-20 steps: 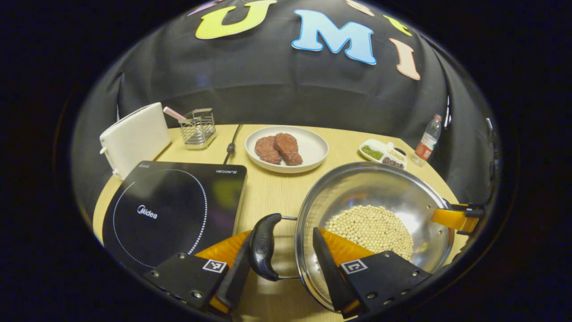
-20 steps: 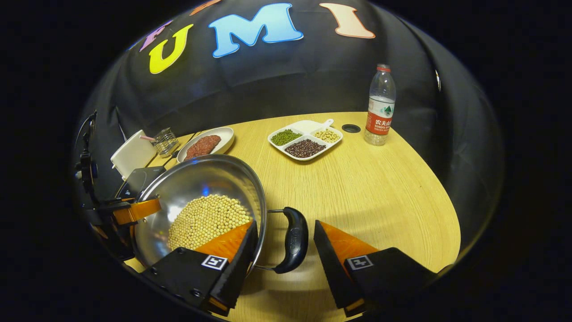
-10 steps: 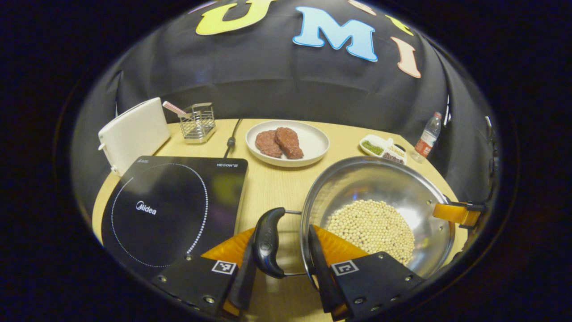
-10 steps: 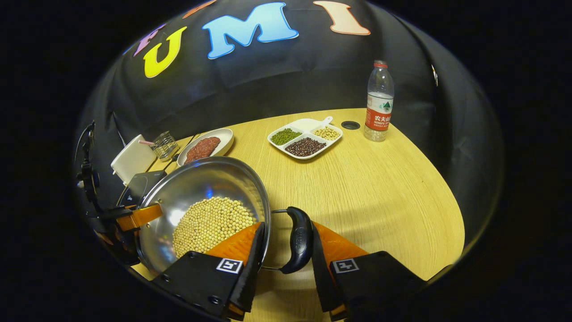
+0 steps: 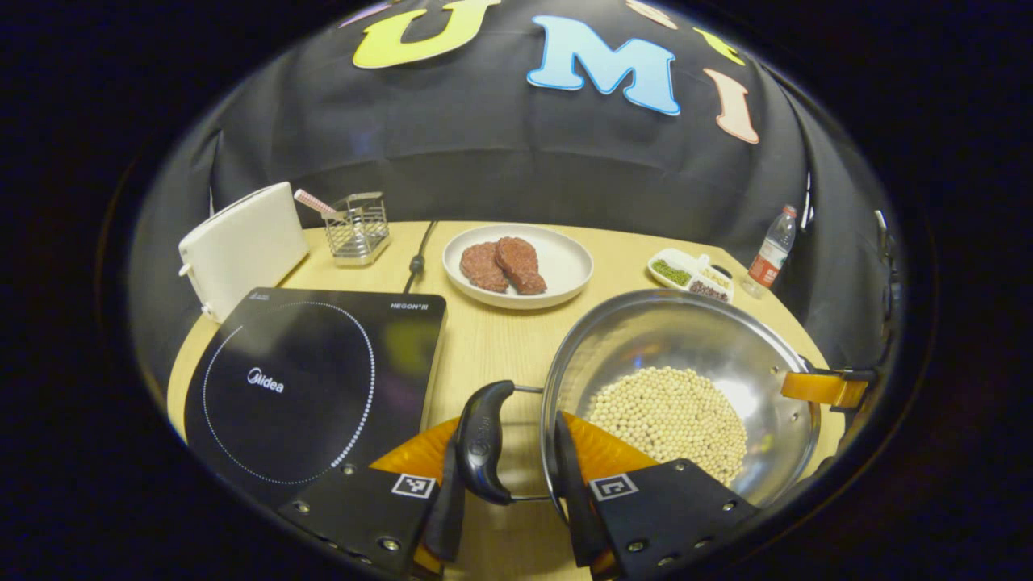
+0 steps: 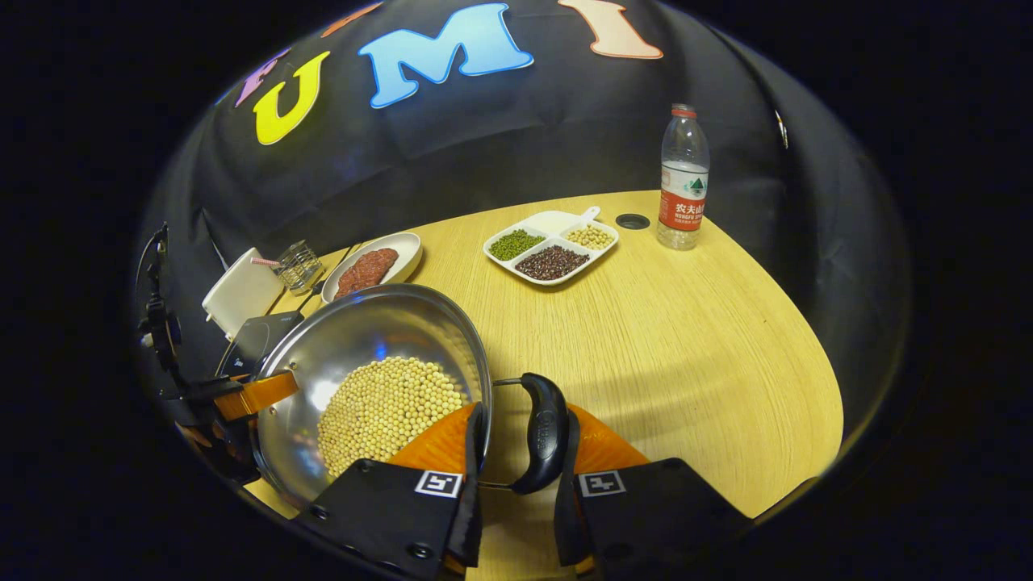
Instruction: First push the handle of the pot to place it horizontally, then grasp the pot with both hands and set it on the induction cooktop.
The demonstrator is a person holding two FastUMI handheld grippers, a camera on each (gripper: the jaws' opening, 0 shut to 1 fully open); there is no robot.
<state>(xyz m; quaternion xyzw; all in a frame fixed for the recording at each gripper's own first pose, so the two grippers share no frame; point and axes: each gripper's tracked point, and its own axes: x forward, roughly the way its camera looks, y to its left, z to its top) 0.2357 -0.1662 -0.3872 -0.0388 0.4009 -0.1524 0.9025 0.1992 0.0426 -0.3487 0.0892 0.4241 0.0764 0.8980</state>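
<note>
A: What takes up the most room?

B: The wooden table (image 6: 670, 339), then the black induction cooktop (image 5: 315, 379) at its left end. The steel pot (image 5: 678, 339), holding pale beans (image 5: 670, 407), sits on the table just beside the cooktop, not on it.

A: And the tongs?

B: The left gripper (image 5: 502, 476) has its fingers drawn close around the pot's left handle (image 5: 480, 442) and the rim, apparently gripping. The right gripper (image 6: 516, 476) is likewise closed on the right handle (image 6: 545, 432) with the rim.

A: Smaller things?

B: A plate (image 5: 565, 270) with two meat patties (image 5: 503, 265), a divided dish (image 6: 551, 246) of beans, and a bottle (image 6: 683, 181) stand farther back.
</note>
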